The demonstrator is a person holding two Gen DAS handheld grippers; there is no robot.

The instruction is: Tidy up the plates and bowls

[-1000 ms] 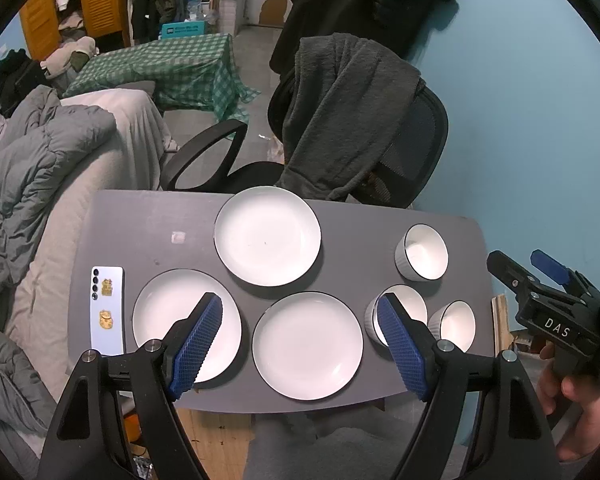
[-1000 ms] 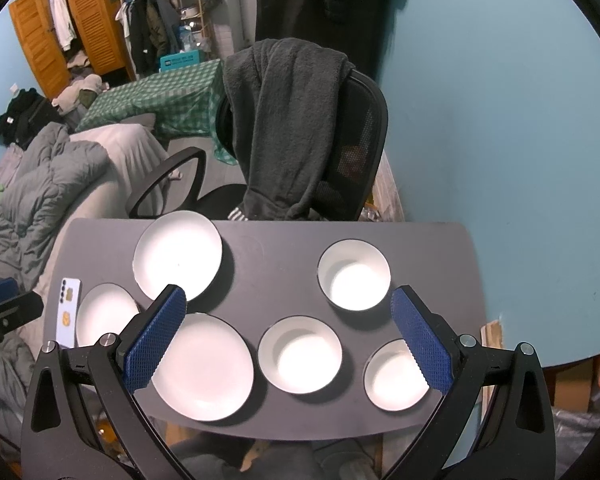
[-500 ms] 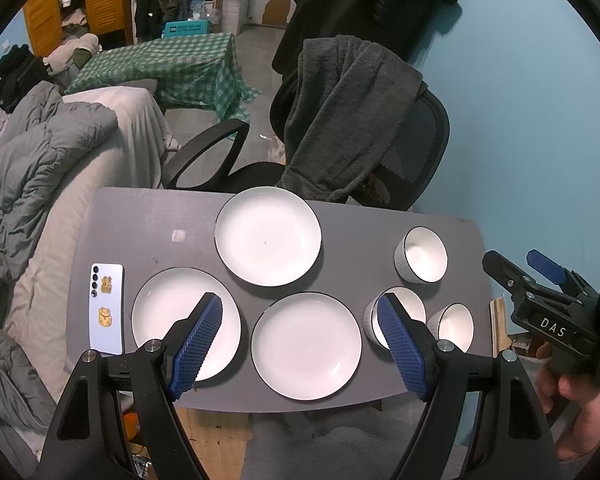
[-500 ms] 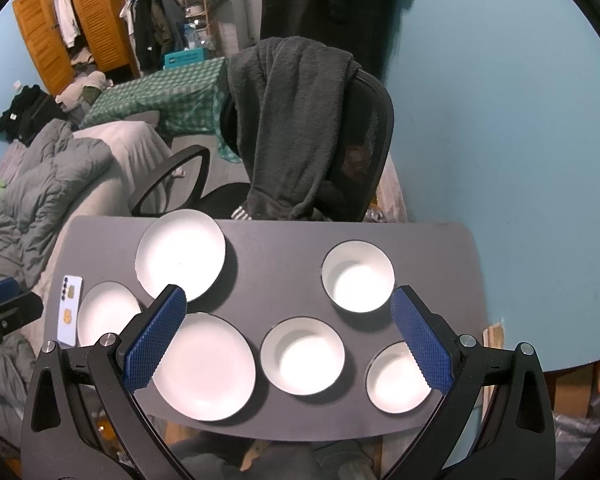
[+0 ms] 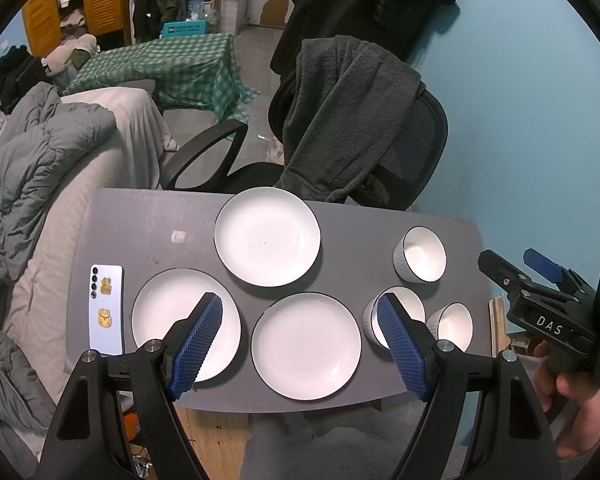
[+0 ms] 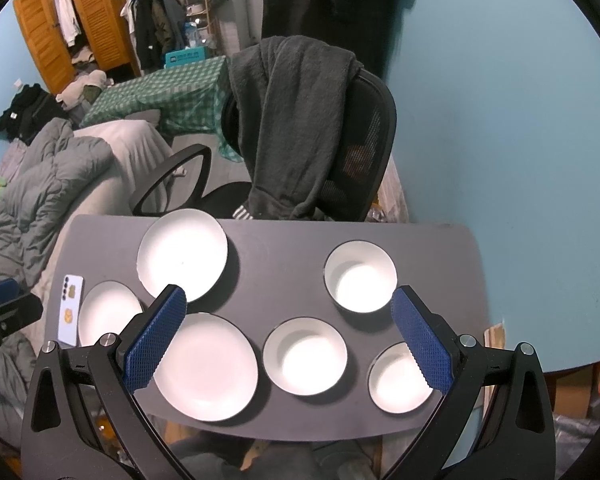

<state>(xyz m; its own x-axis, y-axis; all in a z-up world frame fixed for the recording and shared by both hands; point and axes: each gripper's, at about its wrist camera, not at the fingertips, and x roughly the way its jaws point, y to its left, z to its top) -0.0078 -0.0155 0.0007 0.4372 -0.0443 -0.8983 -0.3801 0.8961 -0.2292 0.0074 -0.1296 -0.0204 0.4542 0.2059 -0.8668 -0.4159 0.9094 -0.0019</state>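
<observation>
Three white plates lie on the grey table [image 5: 140, 216]: a far one [image 5: 267, 236], a left one [image 5: 168, 320] and a near middle one [image 5: 306, 346]. Three white bowls sit at the right: far [image 5: 420, 254], middle [image 5: 404, 310] and near [image 5: 454, 326]. The same plates [image 6: 182, 254] and bowls [image 6: 306, 356] show in the right wrist view. My left gripper [image 5: 300, 344] is open and empty, high above the near plate. My right gripper [image 6: 288, 336] is open and empty, high above the middle bowl; it also shows in the left wrist view [image 5: 540, 304].
A white phone [image 5: 106, 308] lies at the table's left edge. A black office chair draped with a grey garment [image 5: 340, 120] stands behind the table. A bed with grey bedding [image 5: 40, 168] is to the left. A blue wall [image 6: 520, 120] is at the right.
Both grippers have shifted only slightly; the views show the table from nearly the same height. Plates and bowls have not moved.
</observation>
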